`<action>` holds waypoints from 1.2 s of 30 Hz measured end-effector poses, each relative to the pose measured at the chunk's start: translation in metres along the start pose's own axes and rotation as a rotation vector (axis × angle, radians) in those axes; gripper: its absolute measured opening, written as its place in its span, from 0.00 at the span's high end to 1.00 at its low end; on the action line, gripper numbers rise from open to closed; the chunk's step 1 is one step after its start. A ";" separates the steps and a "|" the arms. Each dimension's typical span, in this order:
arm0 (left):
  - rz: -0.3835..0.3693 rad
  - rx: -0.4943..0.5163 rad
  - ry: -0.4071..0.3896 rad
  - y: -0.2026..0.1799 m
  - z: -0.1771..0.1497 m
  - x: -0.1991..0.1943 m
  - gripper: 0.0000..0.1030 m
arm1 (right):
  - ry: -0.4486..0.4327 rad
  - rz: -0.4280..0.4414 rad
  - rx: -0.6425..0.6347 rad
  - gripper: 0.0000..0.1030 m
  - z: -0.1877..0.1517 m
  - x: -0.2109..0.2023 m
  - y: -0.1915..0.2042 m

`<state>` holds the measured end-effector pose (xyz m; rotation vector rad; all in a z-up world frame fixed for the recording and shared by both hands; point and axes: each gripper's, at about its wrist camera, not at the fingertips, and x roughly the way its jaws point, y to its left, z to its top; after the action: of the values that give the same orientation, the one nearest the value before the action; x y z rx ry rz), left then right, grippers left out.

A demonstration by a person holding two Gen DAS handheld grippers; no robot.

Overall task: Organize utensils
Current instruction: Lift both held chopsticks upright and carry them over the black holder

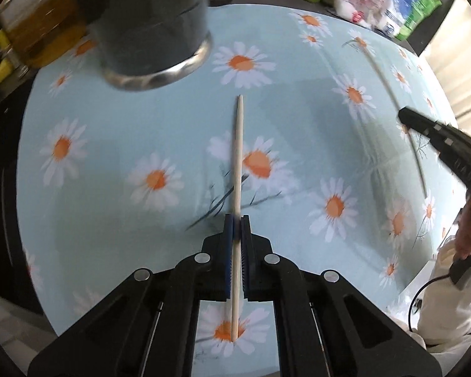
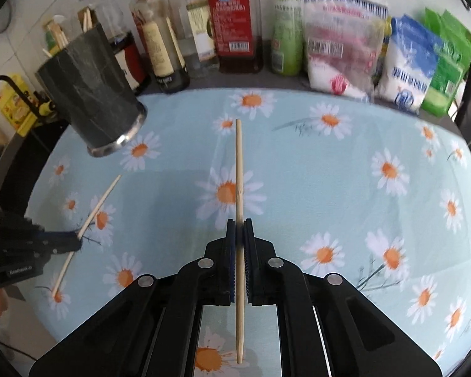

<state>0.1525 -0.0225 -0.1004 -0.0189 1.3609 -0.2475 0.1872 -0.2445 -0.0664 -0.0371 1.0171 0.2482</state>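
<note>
My left gripper (image 1: 236, 220) is shut on a pale wooden chopstick (image 1: 237, 157) that points forward above the daisy tablecloth (image 1: 110, 119). My right gripper (image 2: 239, 224) is shut on a second chopstick (image 2: 238, 169), also pointing forward. A dark cylindrical utensil holder (image 2: 91, 94) with a metal base rim stands at the back left of the table, with several chopsticks in it; it looms close in the left wrist view (image 1: 154, 22). The left gripper and its chopstick also show in the right wrist view (image 2: 78, 241). The right gripper shows in the left wrist view (image 1: 405, 119) with its chopstick, blurred.
Bottles of oil and sauce (image 2: 235, 22) and bags of seasoning (image 2: 405, 62) line the back edge behind the cloth. A yellow box (image 2: 15, 106) sits at the far left. A hand in a white sleeve (image 1: 455, 282) holds the right gripper.
</note>
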 end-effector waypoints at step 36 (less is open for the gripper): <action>0.098 -0.170 -0.646 0.046 0.045 -0.224 0.95 | -0.502 0.222 -0.326 0.95 0.151 -0.121 0.101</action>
<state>0.1618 0.0586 0.1179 -0.1606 0.7329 -0.0325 0.2306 -0.1472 0.1246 -0.1505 0.4721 0.5932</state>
